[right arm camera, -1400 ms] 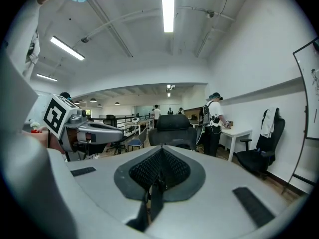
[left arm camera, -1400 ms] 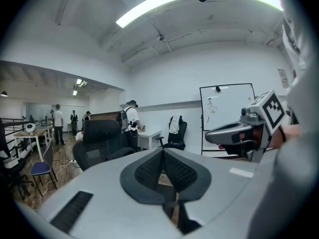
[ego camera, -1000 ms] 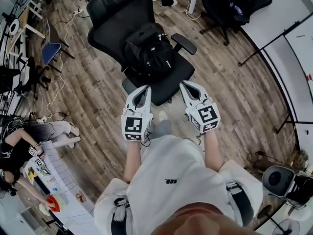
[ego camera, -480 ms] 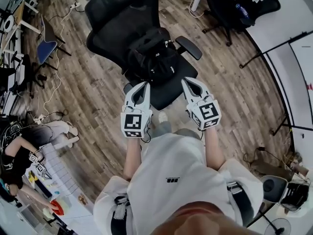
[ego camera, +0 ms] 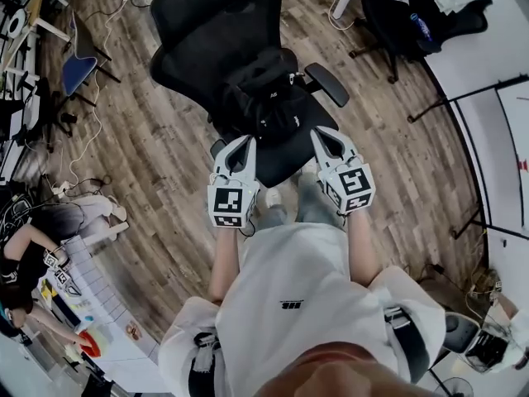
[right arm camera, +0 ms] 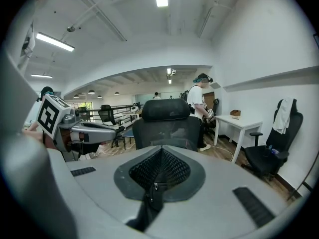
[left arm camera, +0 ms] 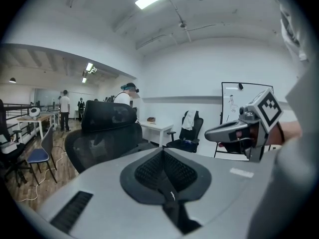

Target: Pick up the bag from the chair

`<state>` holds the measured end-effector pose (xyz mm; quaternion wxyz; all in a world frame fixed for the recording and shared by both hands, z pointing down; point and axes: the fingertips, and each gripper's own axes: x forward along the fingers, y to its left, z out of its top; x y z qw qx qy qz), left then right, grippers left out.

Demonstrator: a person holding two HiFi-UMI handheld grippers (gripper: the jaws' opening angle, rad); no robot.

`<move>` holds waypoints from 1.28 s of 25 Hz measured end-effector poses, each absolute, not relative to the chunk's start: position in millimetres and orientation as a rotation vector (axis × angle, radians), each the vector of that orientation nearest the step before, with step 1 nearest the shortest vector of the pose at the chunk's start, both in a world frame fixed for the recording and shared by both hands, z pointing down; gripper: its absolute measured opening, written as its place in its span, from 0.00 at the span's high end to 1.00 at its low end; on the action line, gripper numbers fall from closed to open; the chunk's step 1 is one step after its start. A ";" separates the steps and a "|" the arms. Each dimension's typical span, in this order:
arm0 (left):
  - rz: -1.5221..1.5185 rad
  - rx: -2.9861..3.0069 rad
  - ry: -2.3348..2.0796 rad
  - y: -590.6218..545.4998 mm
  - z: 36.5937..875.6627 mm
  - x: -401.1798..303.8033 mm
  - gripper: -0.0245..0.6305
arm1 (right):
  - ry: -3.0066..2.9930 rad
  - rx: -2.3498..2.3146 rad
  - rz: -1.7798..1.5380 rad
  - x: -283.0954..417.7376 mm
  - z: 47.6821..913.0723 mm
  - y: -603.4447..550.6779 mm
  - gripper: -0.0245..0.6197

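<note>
So there's just one bag here: a black backpack, kinda slumped and lumpy, with a couple of tiny white logo marks on it. It's sitting on the seat of the black mesh office chair, leaning back against the backrest, with the chair's armrest sticking out just to its right. Two grippers in total. The left gripper and right gripper are side by side at the near edge of the seat, one on each side of the bag and near it, neither one touching it. Both have their fingers pressed together with nothing between them, and you can see that clearly in the left gripper view and the right gripper view. Chair count is three: the one with the bag, another black chair far right, and a blue chair far left on the wood floor
</note>
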<state>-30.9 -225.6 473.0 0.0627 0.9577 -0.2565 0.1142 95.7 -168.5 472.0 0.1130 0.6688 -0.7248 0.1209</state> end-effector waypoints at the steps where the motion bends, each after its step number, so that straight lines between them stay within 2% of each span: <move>1: 0.352 2.887 -0.787 -228.1 475.4 -29.1 0.95 | -2.133 1.950 0.358 98.3 474.5 -172.2 0.97; 26: 0.521 2.522 -1.261 -313.2 543.4 19.0 0.94 | -2.347 1.490 0.522 181.5 549.6 -298.6 0.97; 32: 0.547 2.415 -1.332 -328.1 573.0 15.0 0.94 | -2.311 1.417 0.526 194.7 585.8 -313.3 0.93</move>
